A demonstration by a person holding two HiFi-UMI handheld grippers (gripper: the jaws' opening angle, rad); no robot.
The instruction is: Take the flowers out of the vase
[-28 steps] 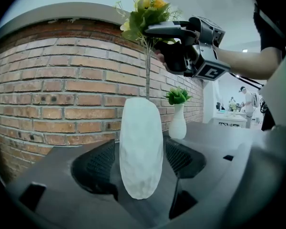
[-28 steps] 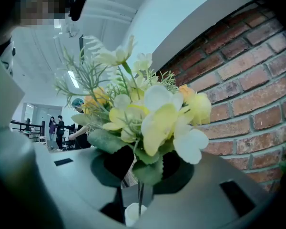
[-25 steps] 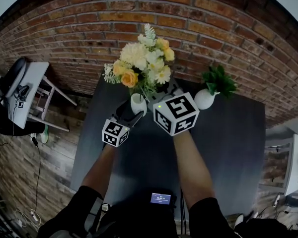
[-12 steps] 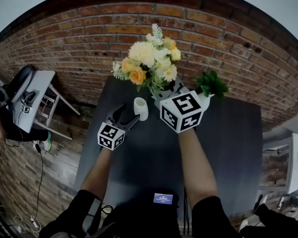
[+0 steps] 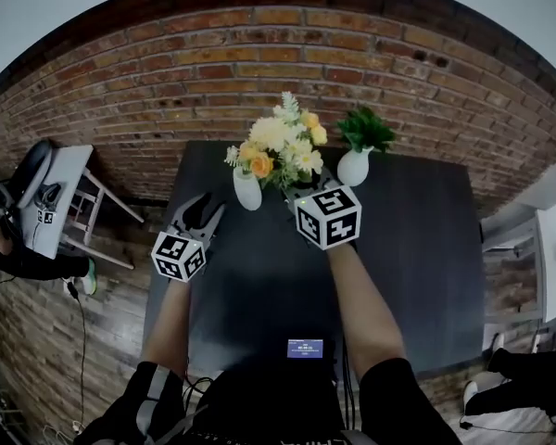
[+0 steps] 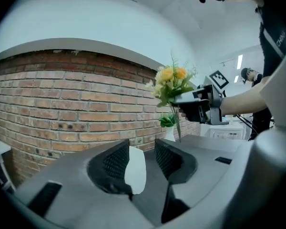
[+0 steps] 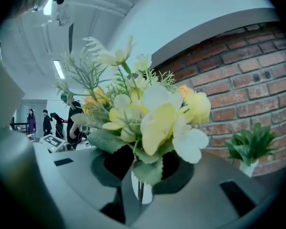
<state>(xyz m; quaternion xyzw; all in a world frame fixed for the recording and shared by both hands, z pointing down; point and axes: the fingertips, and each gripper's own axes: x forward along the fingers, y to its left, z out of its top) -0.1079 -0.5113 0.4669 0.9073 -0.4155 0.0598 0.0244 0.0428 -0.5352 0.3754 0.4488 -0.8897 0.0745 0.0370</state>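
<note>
The right gripper (image 7: 142, 171) is clamped on the stems of the flowers (image 5: 276, 146) and holds the bunch in the air just right of the white vase (image 5: 247, 191), w/ the stems hanging clear of it. The left gripper (image 5: 202, 209) sits near-left of that vase, not touching it. Its jaws are abt half apart and have just been closing on nothing (the vase shows thru the gap in its own view, but beyond the pads). The vase stands upright at the far side of the dark table (image 5: 259, 276), w/ a small vase of green leaves (image 5: 354, 167) further right.

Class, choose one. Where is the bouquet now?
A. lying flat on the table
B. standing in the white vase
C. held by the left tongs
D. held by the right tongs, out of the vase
D: the right tongs clamp the bouquet by its stems; the white vase stands empty.
</note>
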